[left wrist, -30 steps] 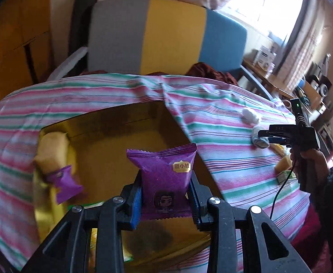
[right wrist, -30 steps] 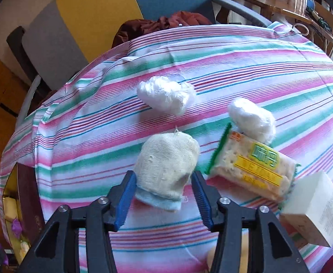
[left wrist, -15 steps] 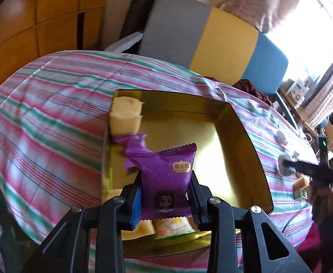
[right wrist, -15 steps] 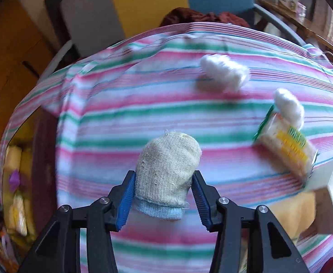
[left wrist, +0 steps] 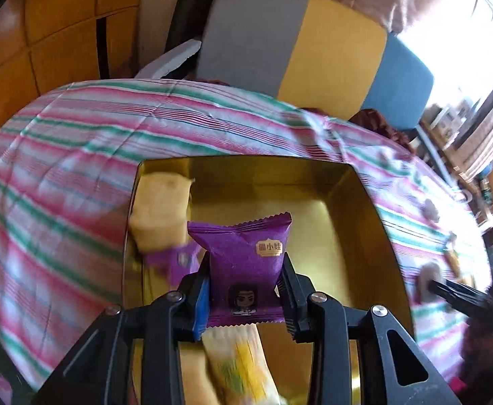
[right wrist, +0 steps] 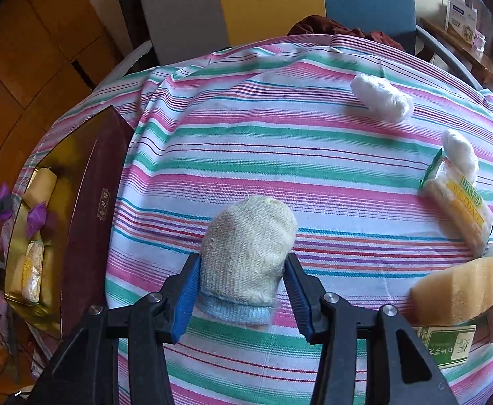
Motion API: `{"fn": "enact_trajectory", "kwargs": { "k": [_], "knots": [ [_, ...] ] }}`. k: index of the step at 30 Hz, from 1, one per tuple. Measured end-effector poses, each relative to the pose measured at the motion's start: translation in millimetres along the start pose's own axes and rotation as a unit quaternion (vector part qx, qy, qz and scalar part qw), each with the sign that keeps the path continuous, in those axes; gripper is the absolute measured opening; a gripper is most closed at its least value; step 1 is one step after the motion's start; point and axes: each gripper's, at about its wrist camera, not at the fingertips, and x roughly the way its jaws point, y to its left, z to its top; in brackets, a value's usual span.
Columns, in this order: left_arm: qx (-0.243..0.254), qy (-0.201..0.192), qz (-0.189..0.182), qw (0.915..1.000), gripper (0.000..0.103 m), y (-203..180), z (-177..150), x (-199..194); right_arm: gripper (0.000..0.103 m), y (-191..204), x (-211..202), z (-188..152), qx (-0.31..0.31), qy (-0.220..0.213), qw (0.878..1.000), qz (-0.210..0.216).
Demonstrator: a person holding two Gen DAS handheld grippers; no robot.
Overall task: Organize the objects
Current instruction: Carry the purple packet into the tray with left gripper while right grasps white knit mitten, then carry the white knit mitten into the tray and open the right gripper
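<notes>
Purple snack packet (left wrist: 246, 263) is clamped in the left gripper (left wrist: 244, 298), now carried over the gold box (left wrist: 364, 222); knitted mitt (right wrist: 246, 253) is now pinched by the right gripper (right wrist: 241, 295)

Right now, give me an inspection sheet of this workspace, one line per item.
Surface: table under a pink, green and white striped cloth.
Job's things: gold-lined box with dark red outer wall holding wrapped snacks; purple foil snack packet; cream knitted mitten with blue cuff.
Clutter: two white fluffy bundles, yellow-labelled cracker pack, yellow sponge, green-printed carton, all loose on the cloth.
Grippers: left hand-held gripper shut on the purple packet above the box; right hand-held gripper shut on the mitten.
Cables: nothing seen.
Surroundings: grey, yellow and blue chair, wooden panels, bright window.
</notes>
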Motion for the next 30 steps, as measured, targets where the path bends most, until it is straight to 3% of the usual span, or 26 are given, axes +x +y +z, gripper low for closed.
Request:
{"fn": "enact_trajectory", "kwargs": {
  "k": [4, 9, 16, 25, 30],
  "knots": [
    [0.024, 0.019, 0.020, 0.9993, 0.036, -11, 22, 35, 0.049, 0, -1, 0, 0.000, 0.000, 1.000, 0.002],
    [0.020, 0.052, 0.044, 0.9975, 0.036, -9, 39, 77, 0.049, -1, 0, 0, 0.001, 0.001, 1.000, 0.004],
    [0.013, 0.061, 0.077, 0.9951, 0.037, -2, 53, 106, 0.049, -1, 0, 1, 0.002, 0.003, 1.000, 0.006],
    [0.023, 0.050, 0.081, 0.9952, 0.044, -1, 56, 105, 0.050, -1, 1, 1, 0.002, 0.002, 1.000, 0.007],
    [0.035, 0.010, 0.073, 0.9967, 0.044, -2, 48, 62, 0.050, 2, 1, 0, -0.007, -0.002, 1.000, 0.001]
  ]
}}
